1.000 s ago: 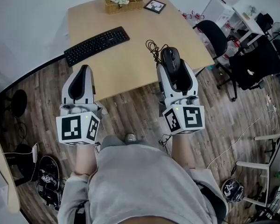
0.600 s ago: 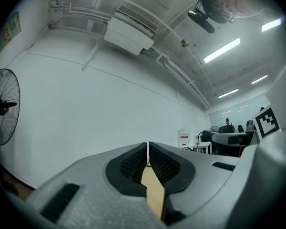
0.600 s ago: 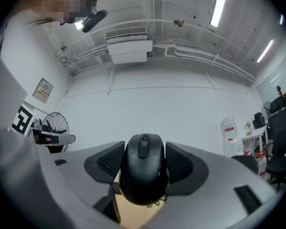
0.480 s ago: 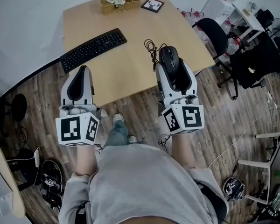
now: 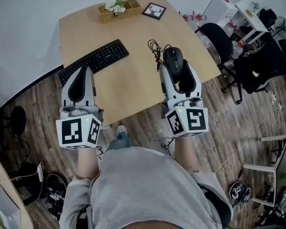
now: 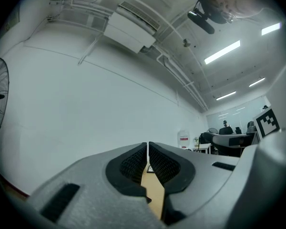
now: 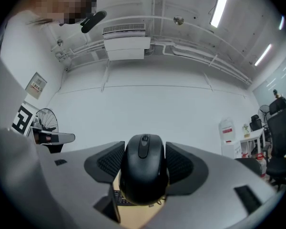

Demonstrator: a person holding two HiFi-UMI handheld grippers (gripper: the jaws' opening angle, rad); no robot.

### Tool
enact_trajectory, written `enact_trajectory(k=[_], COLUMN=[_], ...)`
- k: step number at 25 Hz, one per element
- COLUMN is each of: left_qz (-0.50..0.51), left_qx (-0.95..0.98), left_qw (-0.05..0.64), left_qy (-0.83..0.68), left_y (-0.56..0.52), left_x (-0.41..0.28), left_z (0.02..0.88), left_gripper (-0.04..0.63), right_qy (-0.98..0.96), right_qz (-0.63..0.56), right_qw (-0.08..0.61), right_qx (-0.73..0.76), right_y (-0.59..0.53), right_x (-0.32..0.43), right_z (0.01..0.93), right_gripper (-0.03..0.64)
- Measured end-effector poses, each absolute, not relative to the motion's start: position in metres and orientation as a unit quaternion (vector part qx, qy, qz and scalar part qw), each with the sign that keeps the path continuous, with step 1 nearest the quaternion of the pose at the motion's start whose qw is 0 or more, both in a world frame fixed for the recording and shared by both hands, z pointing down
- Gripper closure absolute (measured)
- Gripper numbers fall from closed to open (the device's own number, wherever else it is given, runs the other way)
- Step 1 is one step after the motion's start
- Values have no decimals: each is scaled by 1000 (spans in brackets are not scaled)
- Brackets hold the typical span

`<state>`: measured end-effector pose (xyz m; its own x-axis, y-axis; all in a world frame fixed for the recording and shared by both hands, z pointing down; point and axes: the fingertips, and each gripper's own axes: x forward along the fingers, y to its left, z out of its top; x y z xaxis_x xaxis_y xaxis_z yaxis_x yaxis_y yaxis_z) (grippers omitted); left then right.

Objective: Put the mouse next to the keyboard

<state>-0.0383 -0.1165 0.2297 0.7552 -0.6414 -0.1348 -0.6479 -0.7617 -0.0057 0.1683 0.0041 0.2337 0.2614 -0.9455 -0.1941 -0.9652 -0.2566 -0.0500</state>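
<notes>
We have the black mouse (image 7: 144, 173) clamped between the ribbed pads of the right gripper (image 5: 175, 68), over the right side of the tabletop (image 5: 133, 82) and well apart from the keyboard (image 5: 94, 59). Its smooth, rounded shell could slip from the grip, and its bundled cable (image 5: 155, 48) might snag or drag. The left gripper (image 5: 84, 71) is closed on nothing. The tabletop is pale, matte wood.

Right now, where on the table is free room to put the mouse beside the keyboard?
The bare table right of the keyboard, up to the cable, is free. The far edge is crowded: flower basket and picture frame.
</notes>
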Motion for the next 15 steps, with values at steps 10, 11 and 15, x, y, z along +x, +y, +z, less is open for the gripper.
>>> enact_trajectory(k=[10,11,15], left_qz=[64,64,61], left_qx=[-943,-944,-947], left_qw=[21,20,16], left_qy=[325,322,315], left_y=[-191,-198,-222], left_x=[-9,-6,1], left_z=[229,230,234], left_gripper=[577,577,577], right_qy=[590,588,582], right_qz=[60,60,57], right_qw=[77,76,77], right_qx=[-802,-803,-808], right_y=[-64,-69,-90], right_x=[193,194,201], right_z=[233,233,236], right_gripper=[357,357,357])
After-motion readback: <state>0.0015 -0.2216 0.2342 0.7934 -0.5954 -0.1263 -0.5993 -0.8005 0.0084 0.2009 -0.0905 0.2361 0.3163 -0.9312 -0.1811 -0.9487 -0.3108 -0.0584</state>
